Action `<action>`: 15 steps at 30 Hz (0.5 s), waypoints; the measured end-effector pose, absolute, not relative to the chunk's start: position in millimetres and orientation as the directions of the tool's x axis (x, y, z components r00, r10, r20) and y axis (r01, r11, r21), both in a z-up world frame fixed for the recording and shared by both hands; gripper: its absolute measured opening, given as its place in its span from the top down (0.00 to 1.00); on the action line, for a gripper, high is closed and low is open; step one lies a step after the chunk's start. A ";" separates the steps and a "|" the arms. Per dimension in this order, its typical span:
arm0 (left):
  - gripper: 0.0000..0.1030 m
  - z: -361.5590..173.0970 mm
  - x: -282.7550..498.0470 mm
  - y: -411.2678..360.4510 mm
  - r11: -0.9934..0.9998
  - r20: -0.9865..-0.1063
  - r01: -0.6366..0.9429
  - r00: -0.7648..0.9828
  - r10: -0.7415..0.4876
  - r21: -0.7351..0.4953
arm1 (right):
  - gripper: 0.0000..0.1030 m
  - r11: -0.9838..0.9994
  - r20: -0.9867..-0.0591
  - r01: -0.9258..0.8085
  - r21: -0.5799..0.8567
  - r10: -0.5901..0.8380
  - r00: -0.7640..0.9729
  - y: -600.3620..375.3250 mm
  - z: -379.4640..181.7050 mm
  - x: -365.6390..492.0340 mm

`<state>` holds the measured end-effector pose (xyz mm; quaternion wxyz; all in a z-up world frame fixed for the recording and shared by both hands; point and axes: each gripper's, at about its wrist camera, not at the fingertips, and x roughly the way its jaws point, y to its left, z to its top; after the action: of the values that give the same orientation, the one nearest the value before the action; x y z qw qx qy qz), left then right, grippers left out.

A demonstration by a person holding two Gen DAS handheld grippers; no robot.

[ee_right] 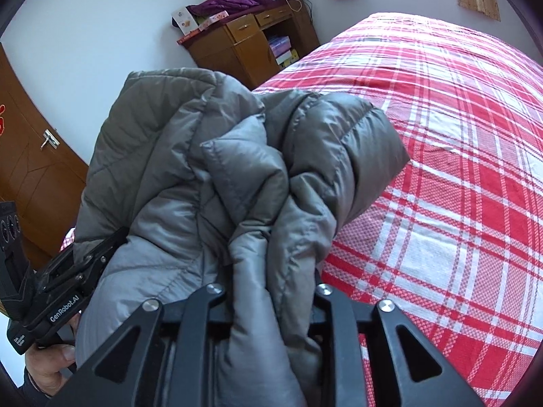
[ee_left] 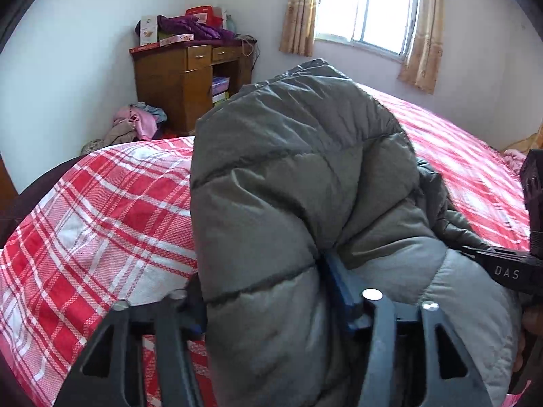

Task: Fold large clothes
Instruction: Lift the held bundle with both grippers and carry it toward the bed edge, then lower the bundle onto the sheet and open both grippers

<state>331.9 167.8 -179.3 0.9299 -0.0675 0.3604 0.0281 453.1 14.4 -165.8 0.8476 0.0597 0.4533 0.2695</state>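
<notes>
A: Where's the garment now?

B: The grey quilted puffer jacket [ee_left: 305, 176] is bunched up and held over the bed with the red-and-white plaid sheet [ee_left: 101, 210]. Most of it hangs off the tongs; I can't tell whether its lower part touches the sheet.

A: And the grips?

B: In the left wrist view, the left tongs [ee_left: 271, 308] have a thick fold of padding between their arms, with a blue pad pressed into the fabric on one side. The other pad is hidden, so I can't say whether they clamp it or just stand around it. In the right wrist view, the right tongs [ee_right: 268, 291] stand close together around a gathered rope of jacket fabric, and I'd judge they're gripping it.

A: What makes this step go well?

B: I'd say spread it before any fold. Draw the two grips apart so the bundle opens, then lay it flat on the bare plaid area, away from the edge near the wooden cabinet [ee_left: 190, 81]. Puffy fill springs back, so press each fold down. The slick shell may slip, so take deep bites of fabric.
</notes>
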 end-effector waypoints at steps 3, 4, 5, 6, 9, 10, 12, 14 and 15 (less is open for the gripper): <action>0.27 -183.2 332.5 171.9 0.986 -0.683 -0.122 0.731 0.015 -0.110 | 0.67 0.860 -0.743 -0.394 0.324 0.489 0.458 16.5 -169.1 450.0; 0.24 -184.8 333.2 174.1 0.984 -0.688 -0.127 0.726 0.008 -0.123 | 0.66 0.863 -0.742 -0.389 0.322 0.485 0.462 16.7 -170.8 450.3; 0.22 -186.4 333.9 176.0 0.982 -0.692 -0.131 0.722 0.002 -0.135 | 0.65 0.864 -0.743 -0.384 0.324 0.484 0.463 17.2 -172.4 448.2; 0.21 -187.9 334.3 177.5 0.980 -0.695 -0.134 0.719 -0.005 -0.146 | 0.64 0.865 -0.742 -0.381 0.326 0.484 0.464 17.8 -173.2 449.4; 0.20 -188.7 334.6 178.5 0.979 -0.698 -0.138 0.716 -0.006 -0.150 | 0.62 0.868 -0.743 -0.375 0.325 0.480 0.466 17.3 -177.8 450.8; 0.20 -188.3 334.4 177.4 0.979 -0.698 -0.139 0.716 -0.002 -0.146 | 0.61 0.869 -0.744 -0.375 0.323 0.478 0.467 16.1 -178.5 449.8; 0.19 -187.4 334.3 176.5 0.981 -0.701 -0.144 0.713 0.011 -0.131 | 0.57 0.876 -0.749 -0.376 0.302 0.462 0.476 12.8 -177.7 444.9; 0.19 -186.2 334.3 175.6 0.982 -0.704 -0.147 0.709 0.021 -0.119 | 0.53 0.885 -0.754 -0.372 0.279 0.442 0.487 11.7 -176.3 443.2; 0.19 -185.3 334.2 175.3 0.982 -0.707 -0.148 0.707 0.024 -0.115 | 0.51 0.889 -0.755 -0.369 0.272 0.435 0.490 11.4 -175.9 442.0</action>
<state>334.2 175.3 -185.3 0.9201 -0.0819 0.3802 0.0467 442.0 11.4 -175.9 0.8625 0.0365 0.4478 0.2329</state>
